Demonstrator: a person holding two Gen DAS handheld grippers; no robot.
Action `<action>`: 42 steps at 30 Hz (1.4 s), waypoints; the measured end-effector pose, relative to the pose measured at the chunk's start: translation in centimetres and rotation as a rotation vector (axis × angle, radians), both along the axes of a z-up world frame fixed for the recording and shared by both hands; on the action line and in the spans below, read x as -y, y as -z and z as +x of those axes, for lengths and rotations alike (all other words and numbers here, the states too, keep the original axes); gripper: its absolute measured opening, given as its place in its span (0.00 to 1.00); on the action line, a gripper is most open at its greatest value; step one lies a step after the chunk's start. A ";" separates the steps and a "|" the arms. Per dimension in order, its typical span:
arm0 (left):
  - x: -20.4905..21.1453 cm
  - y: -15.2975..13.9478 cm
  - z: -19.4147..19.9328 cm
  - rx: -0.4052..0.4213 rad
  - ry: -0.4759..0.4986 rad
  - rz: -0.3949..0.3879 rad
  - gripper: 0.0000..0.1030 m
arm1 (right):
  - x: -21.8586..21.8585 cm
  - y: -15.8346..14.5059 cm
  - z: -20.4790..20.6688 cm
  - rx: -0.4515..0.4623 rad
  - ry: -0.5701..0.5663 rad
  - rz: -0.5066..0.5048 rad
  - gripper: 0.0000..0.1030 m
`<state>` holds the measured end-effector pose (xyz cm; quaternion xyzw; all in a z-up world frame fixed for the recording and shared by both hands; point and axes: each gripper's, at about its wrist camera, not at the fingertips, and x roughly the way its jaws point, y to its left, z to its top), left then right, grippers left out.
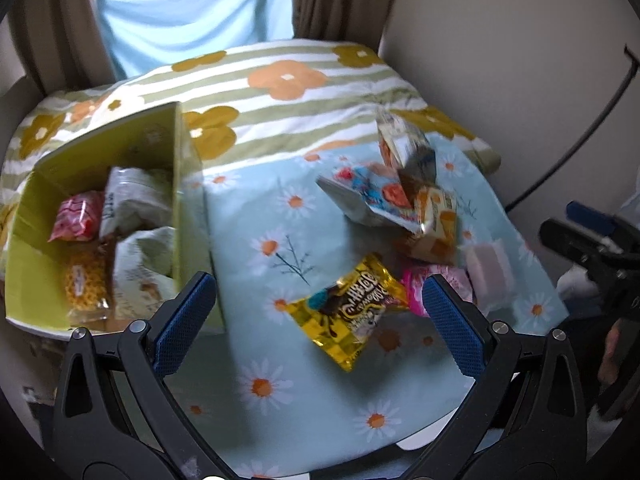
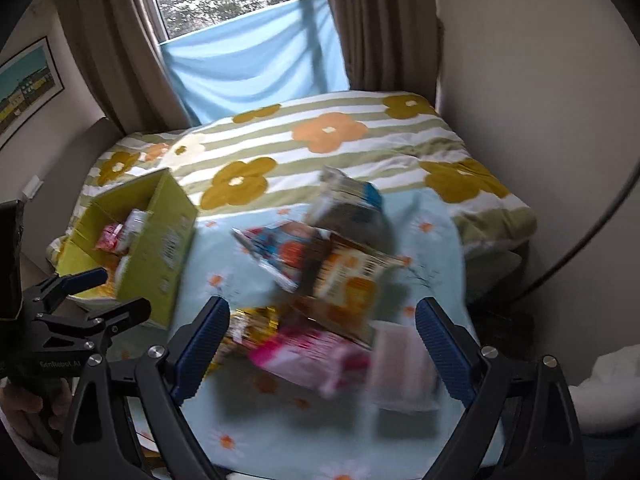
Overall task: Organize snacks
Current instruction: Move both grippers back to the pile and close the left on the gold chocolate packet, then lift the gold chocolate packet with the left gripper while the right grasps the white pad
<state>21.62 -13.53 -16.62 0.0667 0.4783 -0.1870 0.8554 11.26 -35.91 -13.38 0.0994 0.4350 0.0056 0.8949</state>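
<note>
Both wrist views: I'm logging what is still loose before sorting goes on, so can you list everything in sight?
green box: 1, yellow-green, left on the bed, open.
packets in the box: several, red, white, yellow; exact count unclear.
yellow packet: 1, gold, on the daisy cloth, alone, nearest the left claw.
pink packet: 1, bright pink, beside the yellow one.
pale packet: 1, pinkish white, blurred, right of the pink one.
pile of cartons: about three, blue, orange, grey, leaning together.
daisy cloth: 1, light blue, over the striped quilt.
left claw: open, empty.
right claw: open, empty.
</note>
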 end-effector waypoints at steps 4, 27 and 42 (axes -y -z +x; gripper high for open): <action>2.0 2.5 0.3 -0.038 0.062 0.063 0.99 | 2.3 1.9 -0.5 -0.032 0.039 0.030 0.90; 7.9 13.4 4.0 -0.217 0.527 0.282 0.79 | 5.1 11.8 -0.8 -0.244 0.268 0.069 0.90; 7.4 14.1 4.2 -0.249 0.571 0.274 0.56 | 4.7 14.0 0.6 -0.306 0.269 0.030 0.77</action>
